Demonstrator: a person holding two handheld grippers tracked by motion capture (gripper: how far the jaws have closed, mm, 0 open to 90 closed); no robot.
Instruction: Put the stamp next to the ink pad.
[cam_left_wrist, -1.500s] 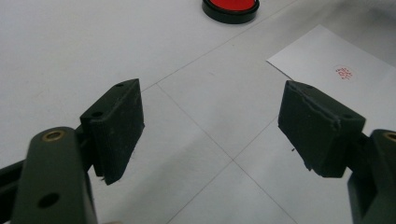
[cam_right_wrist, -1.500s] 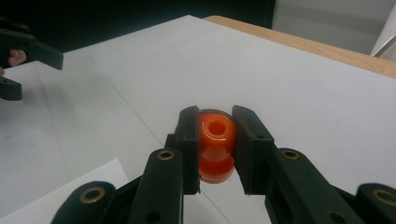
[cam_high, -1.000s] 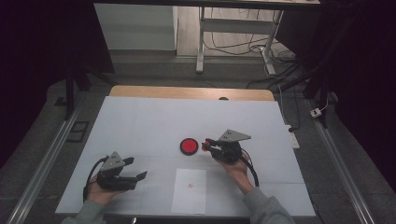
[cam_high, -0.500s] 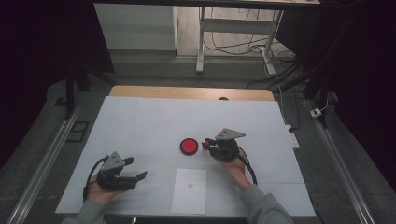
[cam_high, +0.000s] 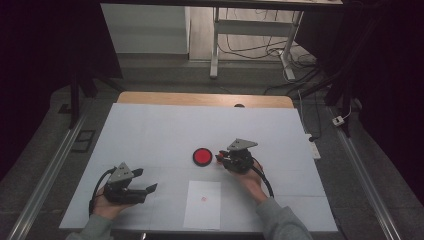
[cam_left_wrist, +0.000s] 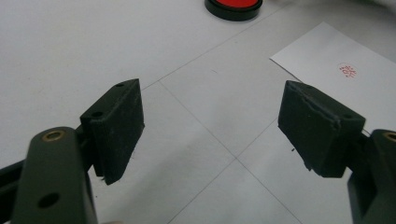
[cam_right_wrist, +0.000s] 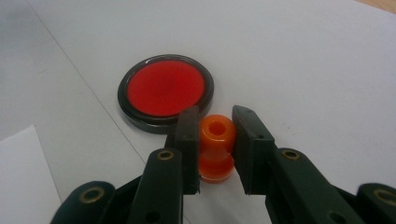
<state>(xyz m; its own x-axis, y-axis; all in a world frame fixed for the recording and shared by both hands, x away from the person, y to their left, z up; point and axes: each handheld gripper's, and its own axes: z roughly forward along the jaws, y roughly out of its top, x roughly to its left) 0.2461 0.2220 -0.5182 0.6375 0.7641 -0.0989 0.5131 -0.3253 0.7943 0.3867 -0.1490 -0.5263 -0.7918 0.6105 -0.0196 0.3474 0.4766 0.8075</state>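
The orange stamp sits pinched between the jaws of your right hand-held gripper, its hollow top end pointing up toward the camera, both pads pressed against its sides. It is held just beside the round red ink pad in its black rim, near the middle of the bench; whether the stamp's base touches the bench you cannot tell from here. In the high view your right hand-held gripper lies just right of the ink pad.

Your left hand-held gripper is spread wide and holds nothing, its pads above bare bench surface. In the high view it rests at the near left, well apart from the stamp.

A white sheet of paper lies between your two hands at the near edge. It bears a small red stamped mark; the mark is too small to read.
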